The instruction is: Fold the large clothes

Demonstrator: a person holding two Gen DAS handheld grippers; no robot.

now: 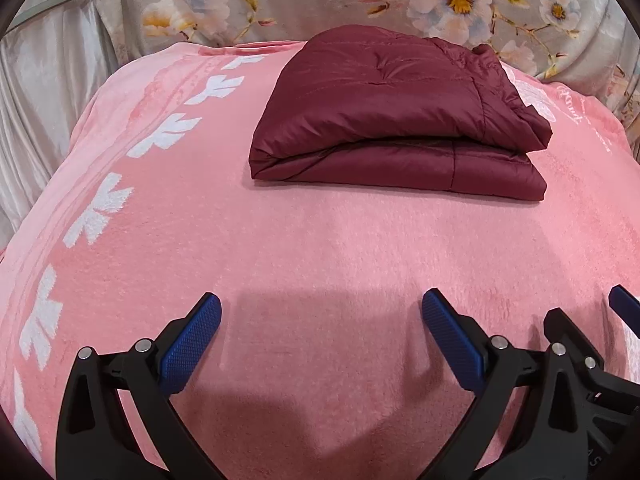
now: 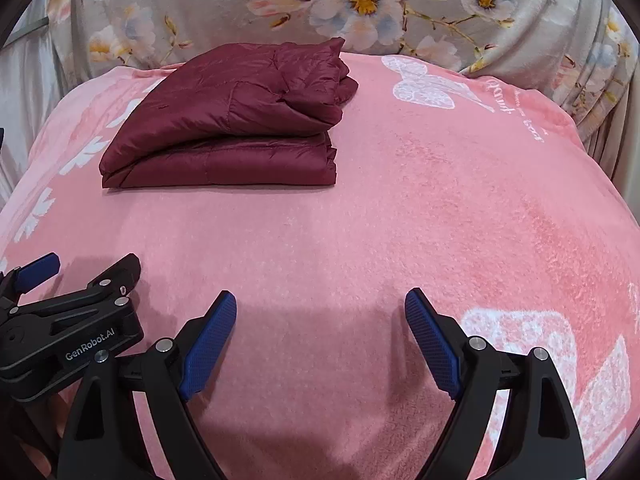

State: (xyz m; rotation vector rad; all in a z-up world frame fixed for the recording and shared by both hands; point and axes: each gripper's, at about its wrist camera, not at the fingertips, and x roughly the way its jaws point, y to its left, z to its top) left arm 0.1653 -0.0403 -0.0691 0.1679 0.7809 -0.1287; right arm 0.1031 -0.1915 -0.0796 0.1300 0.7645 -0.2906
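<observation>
Two grippers hang side by side over a pink blanket (image 1: pixel 320 240), and neither has hold of anything. Only the front ends of both tools show; their bodies run off the bottom of each view, and no hand can be seen. The left gripper (image 1: pixel 322 312) stands wide open, with bare blanket between its blue pads (image 1: pixel 192 344). The right gripper (image 2: pixel 320 312) is spread just as wide, also over bare blanket. In the left wrist view its neighbour is cut off at the right edge, so only one blue tip and some black frame appear.

White lettering on the far right of the blanket is too small and curved to read. Beyond the blanket hangs a grey floral cloth (image 2: pixel 360 0), its edges bent by the lens.

On the far part of the blanket, well apart from both grippers, lies a dark maroon quilted jacket (image 1: pixel 396 120). It is folded into a thick, roughly rectangular bundle of stacked layers, its near edge fairly straight and its right end bunched and uneven. Sleeves and collar cannot be made out within the folds.
</observation>
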